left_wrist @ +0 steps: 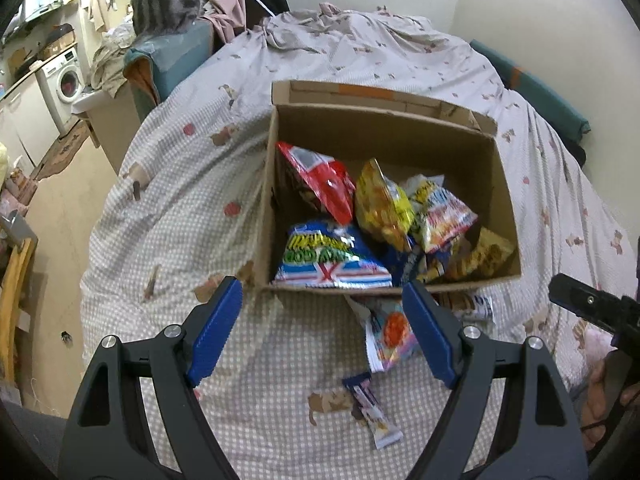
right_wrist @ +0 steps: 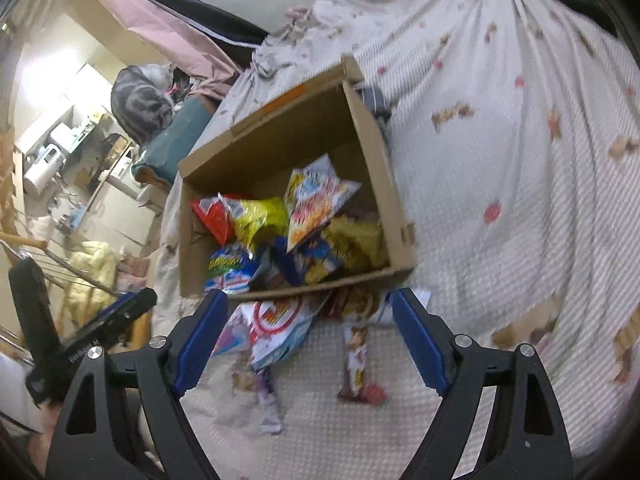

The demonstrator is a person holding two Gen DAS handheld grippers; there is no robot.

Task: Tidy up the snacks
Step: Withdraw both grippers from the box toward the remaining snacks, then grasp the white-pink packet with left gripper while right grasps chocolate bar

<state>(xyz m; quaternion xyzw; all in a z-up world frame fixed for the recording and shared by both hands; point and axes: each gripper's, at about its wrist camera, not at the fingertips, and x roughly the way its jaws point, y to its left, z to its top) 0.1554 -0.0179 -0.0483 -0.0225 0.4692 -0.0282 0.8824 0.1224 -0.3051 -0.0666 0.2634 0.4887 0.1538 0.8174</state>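
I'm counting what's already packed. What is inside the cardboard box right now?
The cardboard box holds a pile of snack bags: a red bag, a yellow bag, a blue and green bag and others. They overlap, so whatever lies underneath, and the box floor, is hidden.

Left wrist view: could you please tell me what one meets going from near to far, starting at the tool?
Left tool → small snack bar on the bedspread → cardboard box holding snack bags → crumpled bedding by the wall.
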